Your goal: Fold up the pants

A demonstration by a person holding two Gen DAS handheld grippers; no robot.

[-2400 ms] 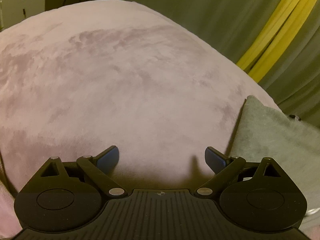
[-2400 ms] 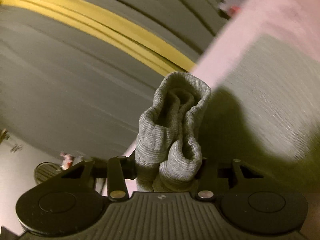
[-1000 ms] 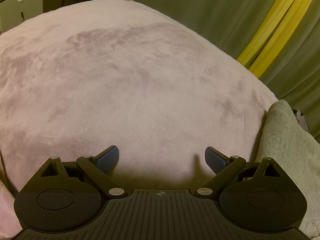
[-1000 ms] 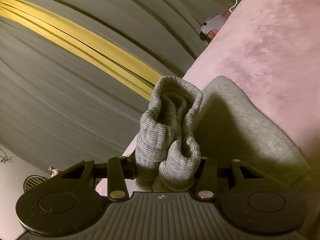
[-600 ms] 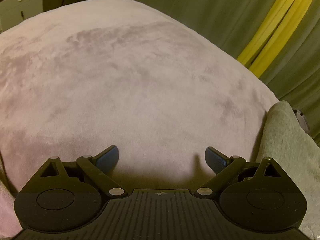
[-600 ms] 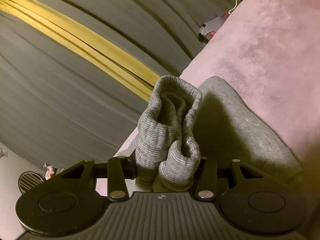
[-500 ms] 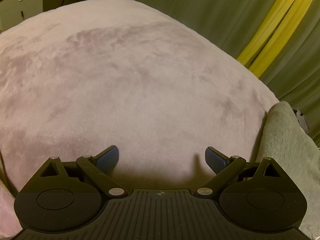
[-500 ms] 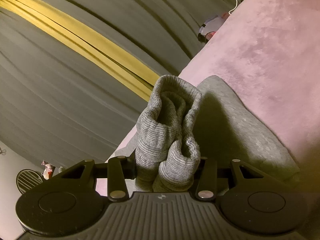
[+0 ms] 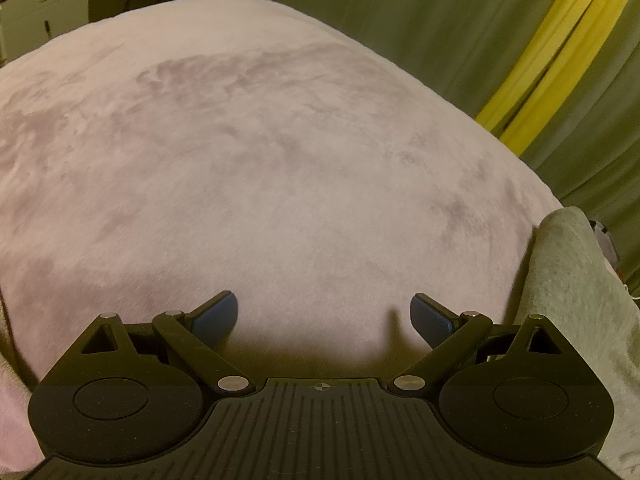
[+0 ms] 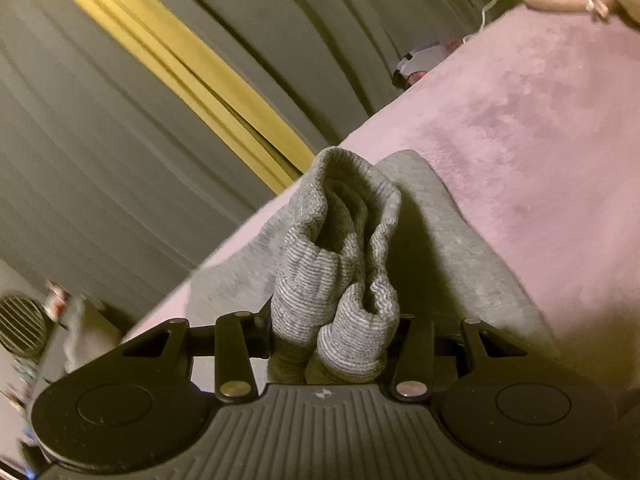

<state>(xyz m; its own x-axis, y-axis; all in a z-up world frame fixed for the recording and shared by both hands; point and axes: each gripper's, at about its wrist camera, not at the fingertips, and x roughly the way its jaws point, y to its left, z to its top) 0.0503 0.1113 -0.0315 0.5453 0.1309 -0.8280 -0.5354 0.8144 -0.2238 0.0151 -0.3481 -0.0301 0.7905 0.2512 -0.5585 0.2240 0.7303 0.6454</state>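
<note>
The grey pants [image 10: 460, 248] lie on the pink bed cover [image 10: 540, 120]. My right gripper [image 10: 334, 344] is shut on the bunched ribbed cuffs [image 10: 336, 256], held just above the pants' flat part. Its fingertips are hidden by the fabric. In the left wrist view the pants [image 9: 576, 280] show at the right edge. My left gripper [image 9: 324, 316] is open and empty, low over the bare pink cover [image 9: 240, 160], left of the pants.
Grey-green curtains with a yellow stripe [image 9: 560, 40] hang behind the bed. A cabinet [image 9: 44, 4] stands at the far left. A small device and a white cable [image 10: 424, 60] lie by the bed's edge. A round vent [image 10: 20, 332] is at the lower left.
The right gripper has swung and tilted with the cuffs, so more of the pants' flat part lies under it. The left gripper has hardly moved.
</note>
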